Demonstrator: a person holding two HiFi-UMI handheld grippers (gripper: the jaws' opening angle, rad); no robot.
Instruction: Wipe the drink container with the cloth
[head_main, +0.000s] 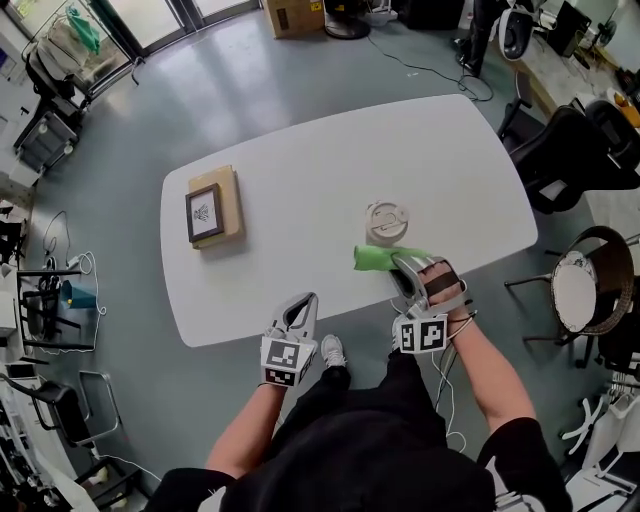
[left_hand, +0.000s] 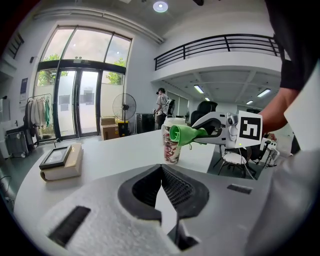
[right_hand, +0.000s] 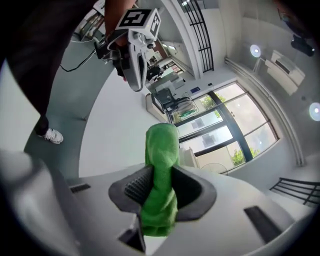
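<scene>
Right gripper (right_hand: 160, 192) pinches green cloth (right_hand: 161, 150); left gripper (left_hand: 161, 172), jaws together, alone sees it at the cup (left_hand: 171, 150)'s printed side

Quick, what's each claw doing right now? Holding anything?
Left claw: closed, nothing in it.
Right claw: closed on the green cloth, right by the paper cup.

Green cloth (head_main: 379, 258) seemingly touches upright lidded cup (head_main: 386, 222).
</scene>
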